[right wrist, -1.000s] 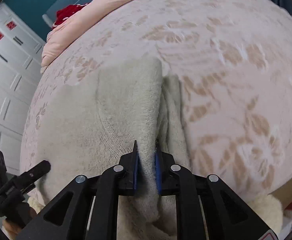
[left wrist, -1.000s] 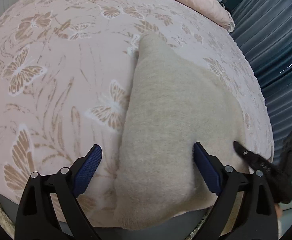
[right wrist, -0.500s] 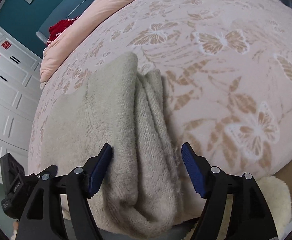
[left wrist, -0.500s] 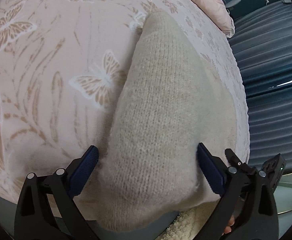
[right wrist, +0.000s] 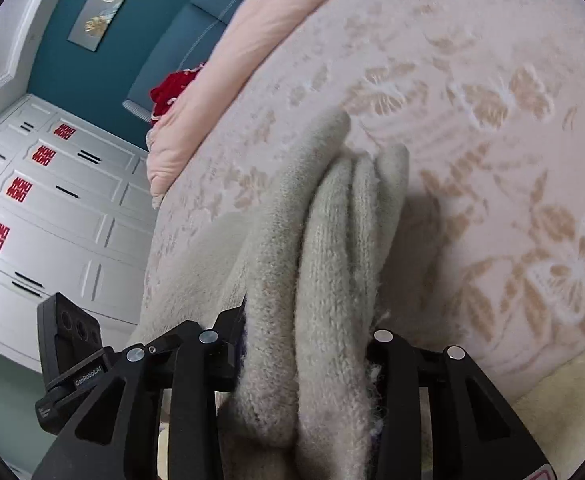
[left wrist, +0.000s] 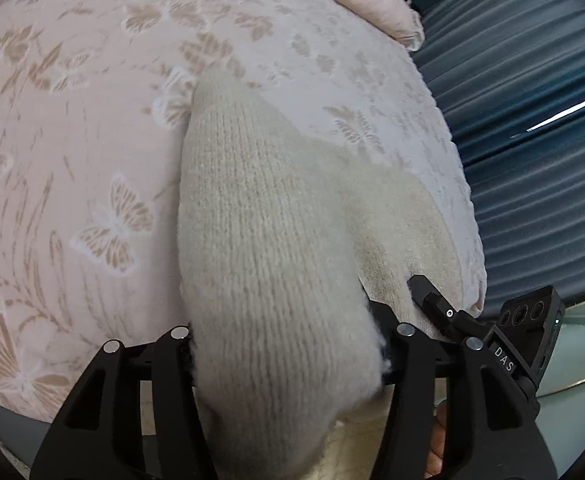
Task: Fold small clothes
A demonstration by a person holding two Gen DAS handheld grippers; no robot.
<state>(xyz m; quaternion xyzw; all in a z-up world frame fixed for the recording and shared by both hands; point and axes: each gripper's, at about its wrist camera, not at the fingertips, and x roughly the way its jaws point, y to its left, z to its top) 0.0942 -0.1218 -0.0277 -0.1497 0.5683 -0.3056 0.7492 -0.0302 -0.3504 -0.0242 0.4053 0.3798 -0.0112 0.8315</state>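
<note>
Having just closed, both grippers (left (left wrist: 286, 344), right (right wrist: 306, 354)) clamp the beige knit (left wrist: 264, 220).

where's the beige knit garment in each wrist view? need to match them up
Left wrist: beige knit garment fills the centre and bottom, bunched between the left tongs, which have just been closing on it.
Right wrist: the garment runs as thick folds from centre to bottom, clamped in the right tongs, which have also just been closing.
Shared landmark: the pink butterfly bedspread under it.
</note>
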